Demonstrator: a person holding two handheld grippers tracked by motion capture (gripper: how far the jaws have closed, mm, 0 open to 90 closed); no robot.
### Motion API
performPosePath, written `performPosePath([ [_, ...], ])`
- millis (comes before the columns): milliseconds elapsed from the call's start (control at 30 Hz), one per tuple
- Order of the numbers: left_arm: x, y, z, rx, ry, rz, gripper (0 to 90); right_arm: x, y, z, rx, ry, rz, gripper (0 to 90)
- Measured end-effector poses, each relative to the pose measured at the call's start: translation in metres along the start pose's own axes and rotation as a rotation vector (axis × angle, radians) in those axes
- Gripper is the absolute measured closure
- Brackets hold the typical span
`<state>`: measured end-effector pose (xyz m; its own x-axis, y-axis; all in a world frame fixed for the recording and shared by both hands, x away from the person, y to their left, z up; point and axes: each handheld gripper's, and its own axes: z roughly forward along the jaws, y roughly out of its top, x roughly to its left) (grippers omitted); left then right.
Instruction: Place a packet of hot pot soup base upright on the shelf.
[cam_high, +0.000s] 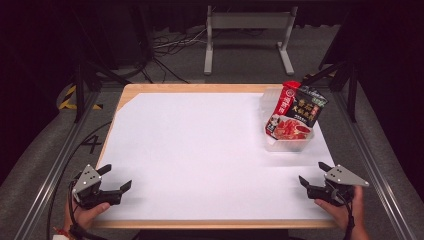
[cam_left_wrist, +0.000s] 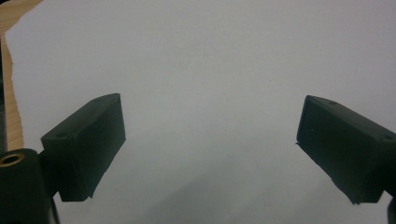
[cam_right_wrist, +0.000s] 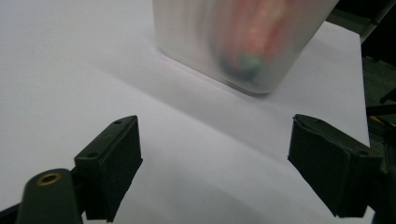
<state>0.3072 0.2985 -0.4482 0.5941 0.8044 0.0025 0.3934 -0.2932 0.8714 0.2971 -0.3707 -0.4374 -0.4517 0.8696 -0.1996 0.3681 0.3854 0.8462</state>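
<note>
Nearest you, both grippers rest at the front edge of the table (cam_high: 150, 89), on the white sheet (cam_high: 200, 150) that covers most of it. Your left gripper (cam_high: 118, 178) sits at the near left corner with its jaws spread wide and nothing between them; the left gripper view confirms bare sheet (cam_left_wrist: 210, 70) ahead of the jaws. Your right gripper (cam_high: 312, 174) sits at the near right corner, jaws likewise parted and empty.

Farther out, on the right side of the table, stands a clear plastic container (cam_high: 289, 145). A red and black food pouch (cam_high: 295, 112) stands in it, leaning, with its top rising above the rim. In the right gripper view the container (cam_right_wrist: 243, 42) lies just ahead of the open jaws and slightly right, but it is blurred, so the pouch's exact pose inside cannot be read from there.

Judged from this layout, the work is at its start: neither gripper touches the container or the pouch. The right gripper is the nearer tool and already faces the container.

The next move likely calls for you to carry the right gripper forward and up, keep the jaws open, and align them across the pouch's upper edge before closing. Hold the left gripper ready to steady the container, which is light and may slide on the sheet.
</note>
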Motion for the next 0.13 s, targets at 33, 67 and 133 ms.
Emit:
performPosePath([
  [33, 0.0, 0.0005, 0.0006, 0.002, -0.001, 0.002, 8.7, -0.0001, -0.0002, -0.0001, 0.0, 0.0, -0.001, 17.3],
  [67, -0.0002, 0.0008, 0.0015, 0.003, -0.003, -0.002, 8.7, 0.0, -0.0002, -0.0003, 0.002, -0.001, 0.0, 17.2],
  [133, 0.0001, 0.0017, 0.0027, 0.006, -0.009, -0.009, 8.6, -0.0001, -0.0005, -0.0009, 0.003, -0.003, 0.005, 17.2],
])
